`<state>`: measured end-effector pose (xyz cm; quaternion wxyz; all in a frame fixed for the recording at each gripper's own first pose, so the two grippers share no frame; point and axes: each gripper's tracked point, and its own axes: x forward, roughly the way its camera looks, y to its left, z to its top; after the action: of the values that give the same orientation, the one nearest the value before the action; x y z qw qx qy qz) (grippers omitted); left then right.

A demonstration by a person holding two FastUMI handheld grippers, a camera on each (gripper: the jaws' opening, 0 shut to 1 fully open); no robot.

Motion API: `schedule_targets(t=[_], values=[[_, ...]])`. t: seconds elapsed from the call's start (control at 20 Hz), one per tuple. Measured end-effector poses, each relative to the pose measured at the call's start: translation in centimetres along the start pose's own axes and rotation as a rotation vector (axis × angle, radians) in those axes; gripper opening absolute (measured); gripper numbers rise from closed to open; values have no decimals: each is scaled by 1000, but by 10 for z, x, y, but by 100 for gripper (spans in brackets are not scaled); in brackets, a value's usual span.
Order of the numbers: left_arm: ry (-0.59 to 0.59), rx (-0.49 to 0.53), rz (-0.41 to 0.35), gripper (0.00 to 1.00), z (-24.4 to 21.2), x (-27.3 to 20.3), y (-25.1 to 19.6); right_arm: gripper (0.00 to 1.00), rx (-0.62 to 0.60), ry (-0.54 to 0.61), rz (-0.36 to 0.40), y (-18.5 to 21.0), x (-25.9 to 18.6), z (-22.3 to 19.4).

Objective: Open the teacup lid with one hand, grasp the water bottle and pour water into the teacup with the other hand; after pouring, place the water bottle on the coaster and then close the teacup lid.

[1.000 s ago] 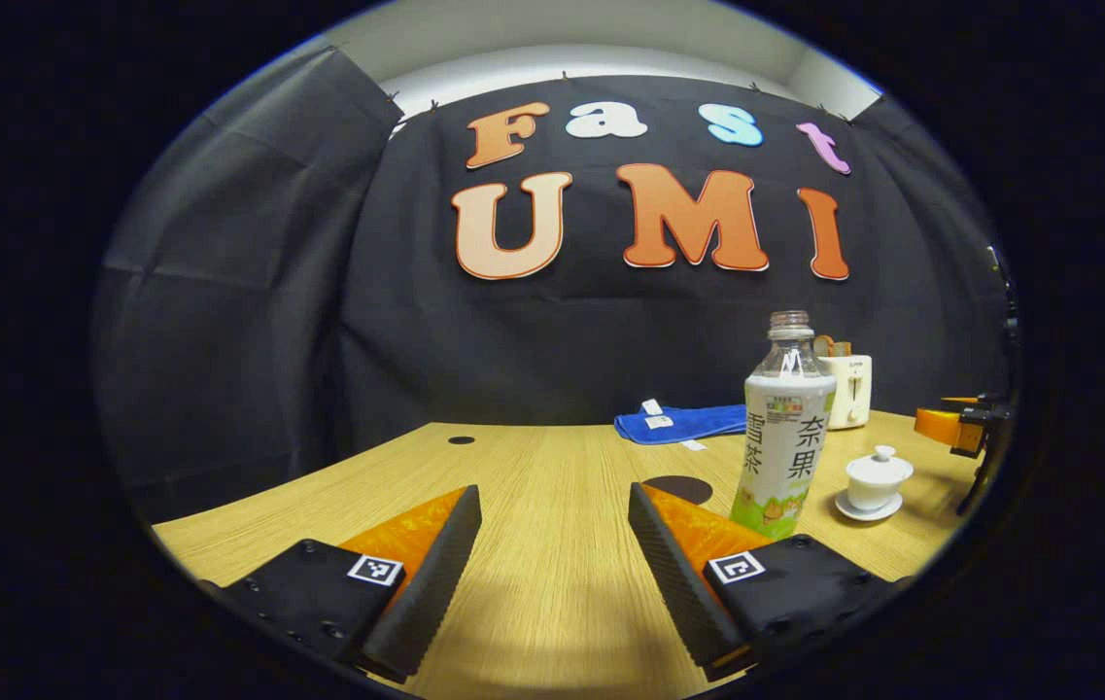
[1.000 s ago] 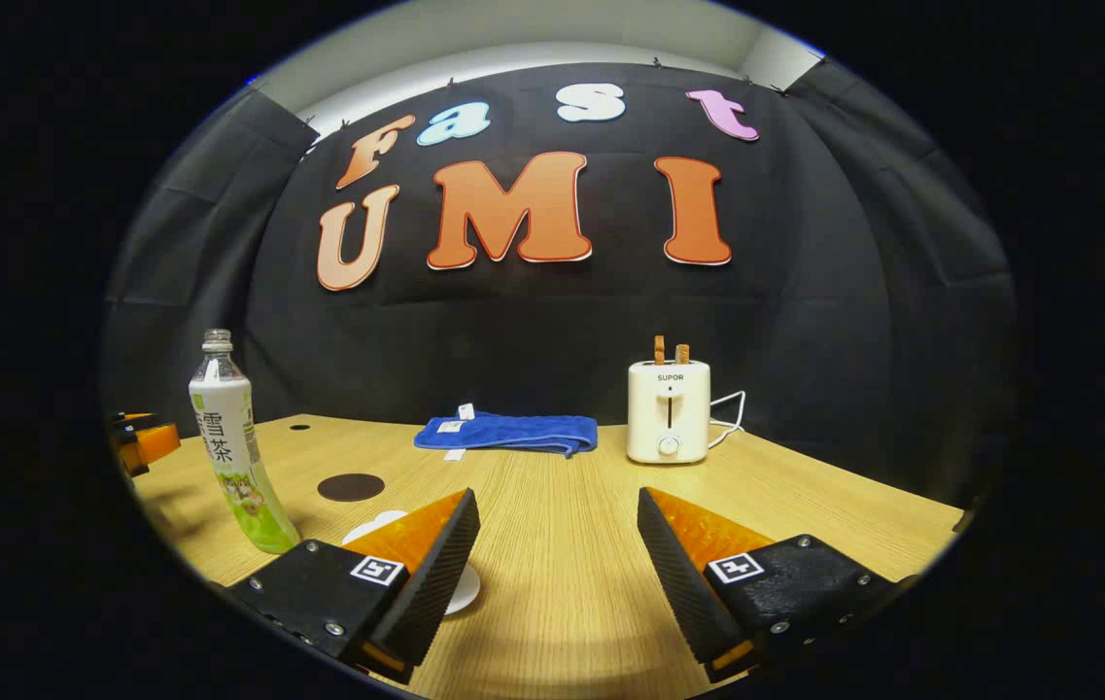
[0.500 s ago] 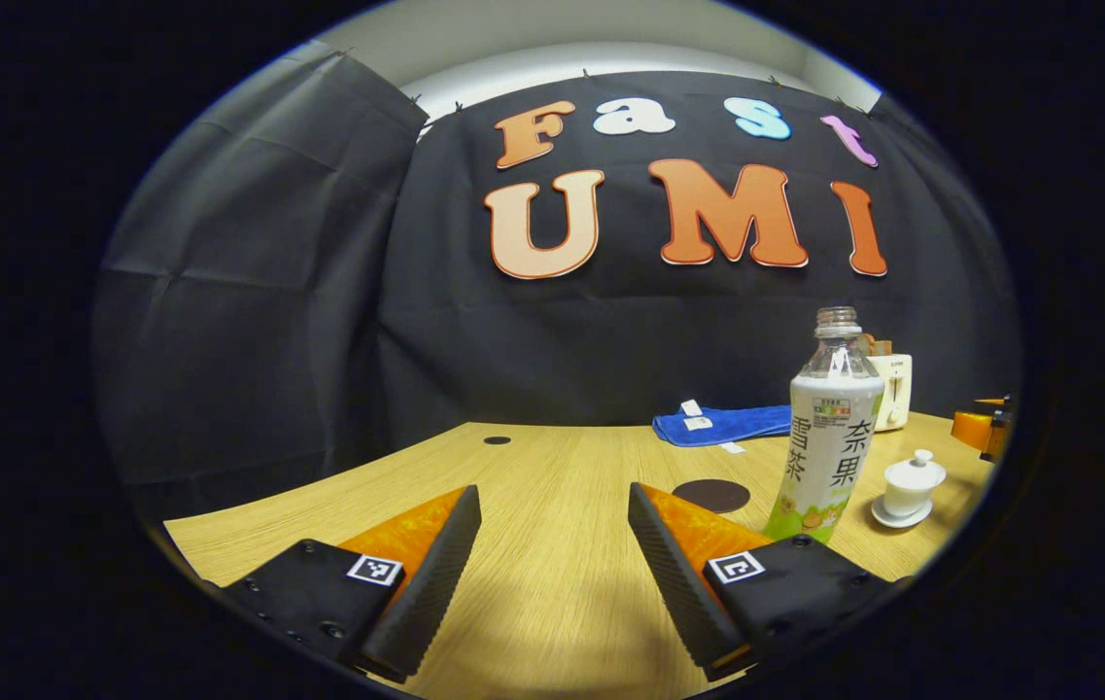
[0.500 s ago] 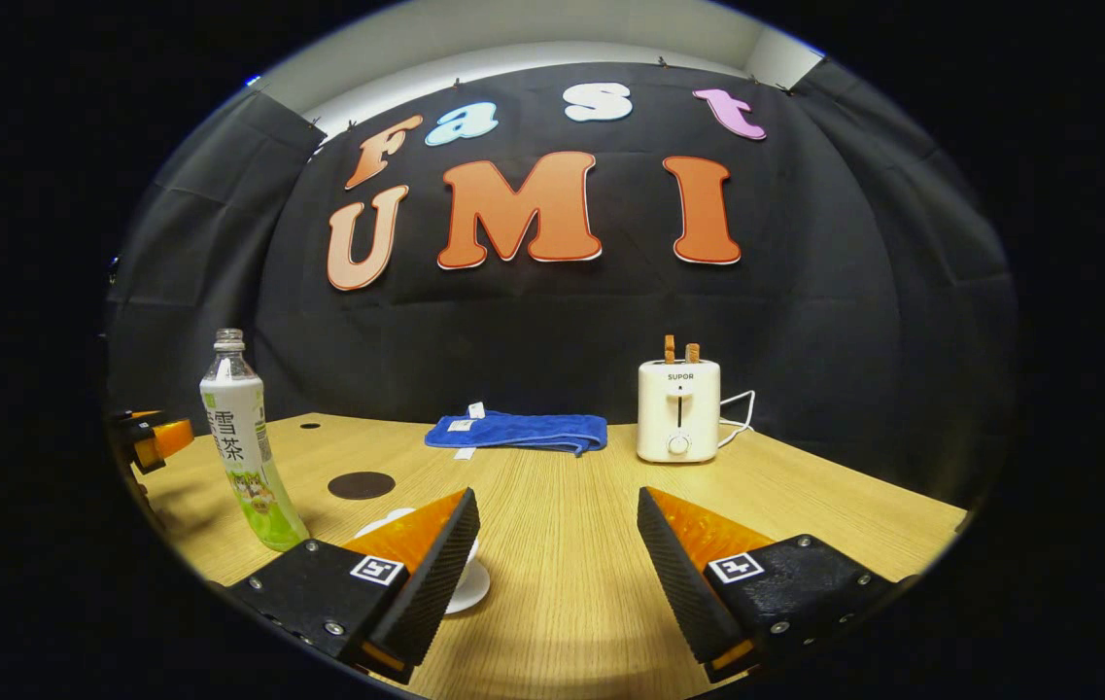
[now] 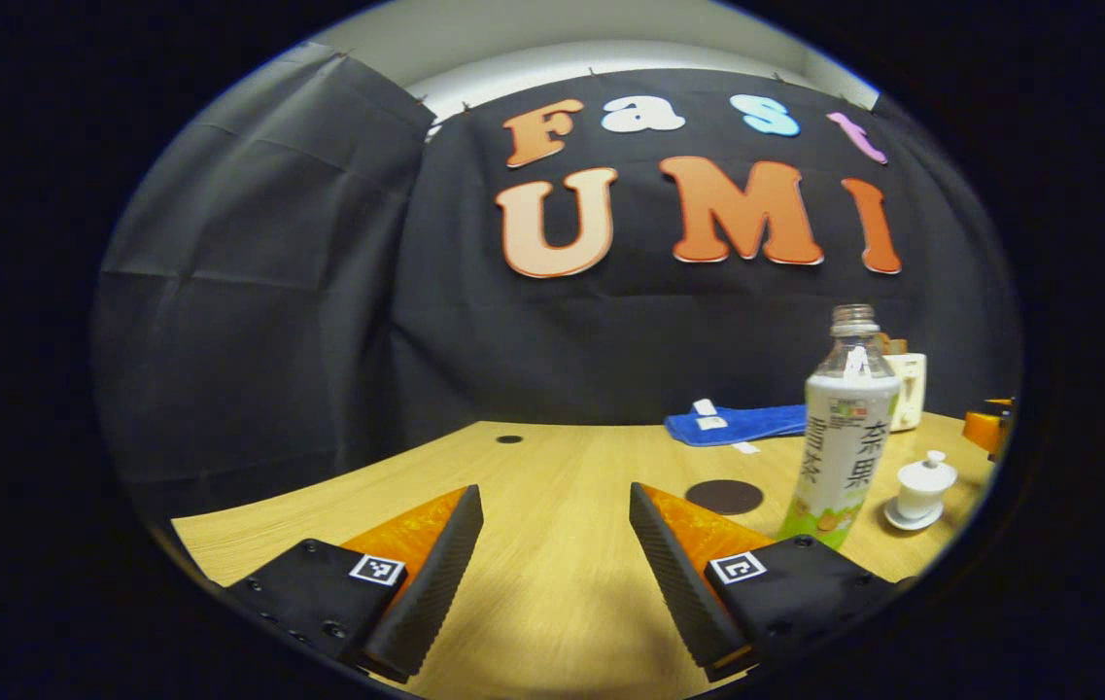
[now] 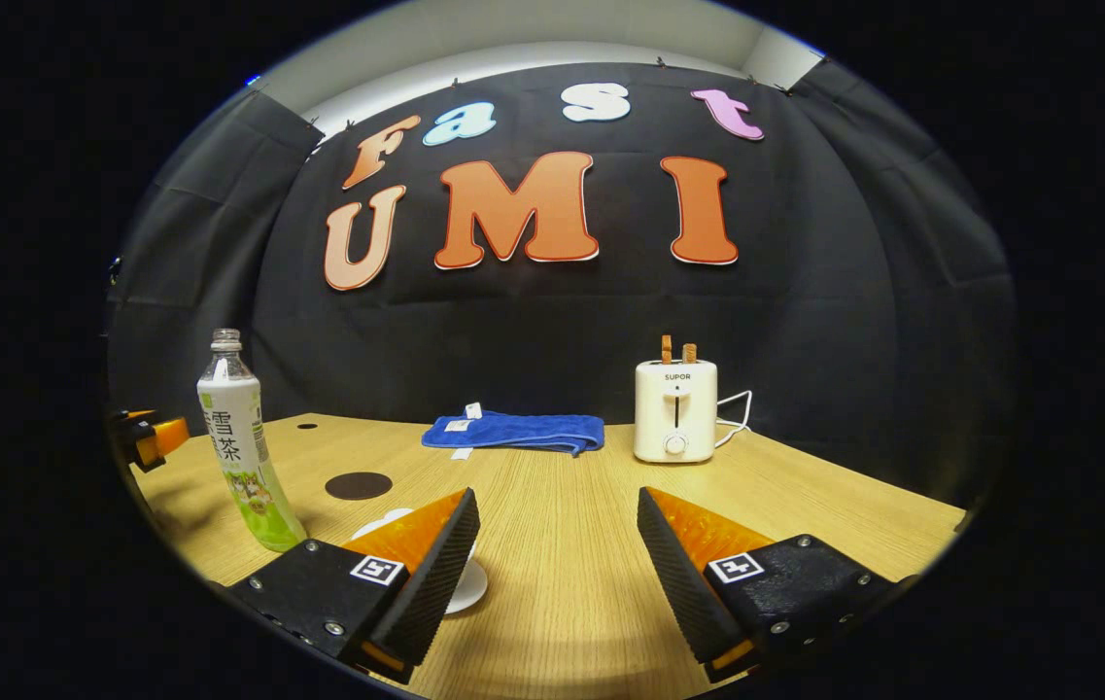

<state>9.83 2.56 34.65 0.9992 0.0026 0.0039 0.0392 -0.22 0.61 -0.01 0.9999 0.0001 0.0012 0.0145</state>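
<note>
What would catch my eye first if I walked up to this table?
Probably the tall water bottle, uncapped, standing on the wooden table beside a dark round coaster. Near it sits a small white lidded teacup on its saucer. Farther back are a cream toaster and a folded blue towel.

Your right gripper's (image 6: pixel 557 554) left finger hides most of the teacup (image 6: pixel 466 583); in the left gripper view the bottle (image 5: pixel 844 437) covers part of the toaster (image 5: pixel 907 389).
</note>
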Motion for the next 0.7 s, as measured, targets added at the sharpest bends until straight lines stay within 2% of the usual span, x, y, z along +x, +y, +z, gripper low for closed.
schedule_targets(t=[0.15, 0.25, 0.4, 0.45, 0.5, 0.55, 0.6, 0.65, 0.7], values=[[-3, -5, -91, 99, 4, 3, -11, 98, 3, 10, 17, 2, 1, -2], [-5, -7, -130, 99, 4, 3, -19, 98, -1, 8, 0, 0, 5, -2], [-9, -7, -144, 99, 6, 7, -24, 98, 17, 2, 6, 6, 2, 0], [1, -5, -151, 96, 3, 8, -24, 98, 49, 11, 2, 9, 2, 0], [-7, -9, -169, 99, 6, 6, -29, 98, 69, 15, 12, 17, 1, 2], [-6, -8, -181, 95, 6, 6, -32, 98, 73, 5, 21, 28, 0, 9], [-6, -9, -183, 99, 5, 7, -32, 98, 59, -5, 32, 38, 0, 14], [-8, -11, -183, 96, 6, 7, -31, 98, 26, -3, 42, 49, 3, 16], [-5, -9, -183, 99, 6, 6, -32, 98, -13, 7, 50, 58, 7, 15]])
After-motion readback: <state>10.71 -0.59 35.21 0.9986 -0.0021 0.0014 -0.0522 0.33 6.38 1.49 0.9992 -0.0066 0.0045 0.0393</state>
